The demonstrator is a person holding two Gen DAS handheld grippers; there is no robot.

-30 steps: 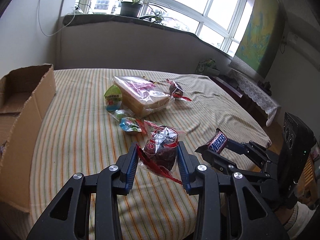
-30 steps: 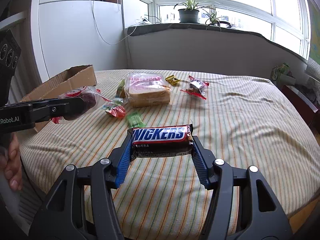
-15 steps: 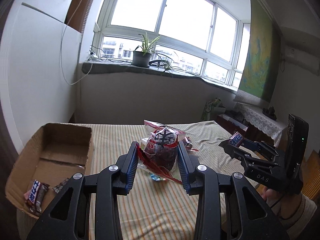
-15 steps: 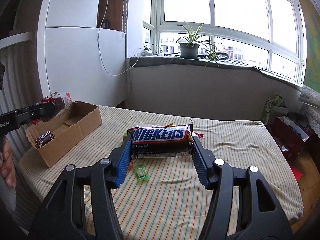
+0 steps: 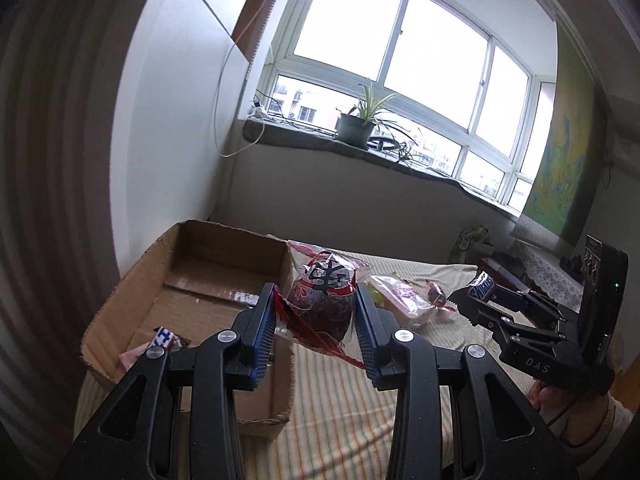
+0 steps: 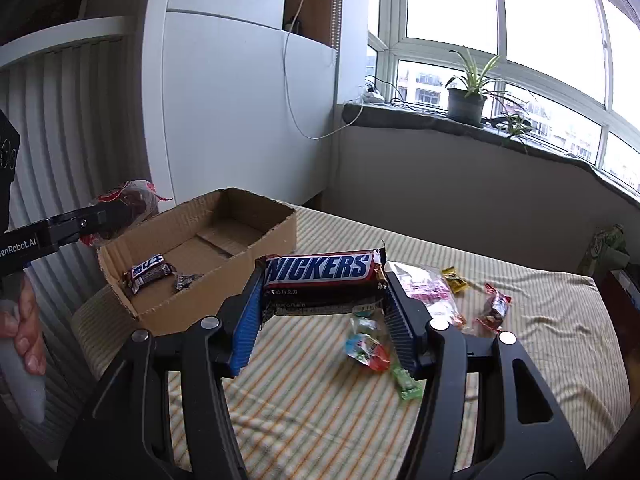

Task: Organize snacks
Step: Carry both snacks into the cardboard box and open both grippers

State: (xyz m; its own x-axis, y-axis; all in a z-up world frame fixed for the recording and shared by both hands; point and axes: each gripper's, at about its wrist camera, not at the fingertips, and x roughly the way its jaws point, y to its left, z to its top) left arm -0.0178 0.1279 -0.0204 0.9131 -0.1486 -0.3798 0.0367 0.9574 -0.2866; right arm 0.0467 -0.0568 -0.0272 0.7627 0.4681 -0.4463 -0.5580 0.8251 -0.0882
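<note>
Left wrist view: your left gripper (image 5: 315, 322) pinches dark red-wrapped snack (image 5: 324, 300), held by cardboard box (image 5: 208, 280) near wall.
Right wrist view: your right gripper (image 6: 322, 312) clamps Snickers bar (image 6: 322, 270) above striped tablecloth (image 6: 320, 400), beside box.

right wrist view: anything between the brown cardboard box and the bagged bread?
Only the Snickers bar in the right claw; between brown cardboard box and bagged bread, bare striped cloth.

A home bedroom — striped bed (image 6: 520, 360), potted plant (image 6: 466, 98) on windowsill.
</note>
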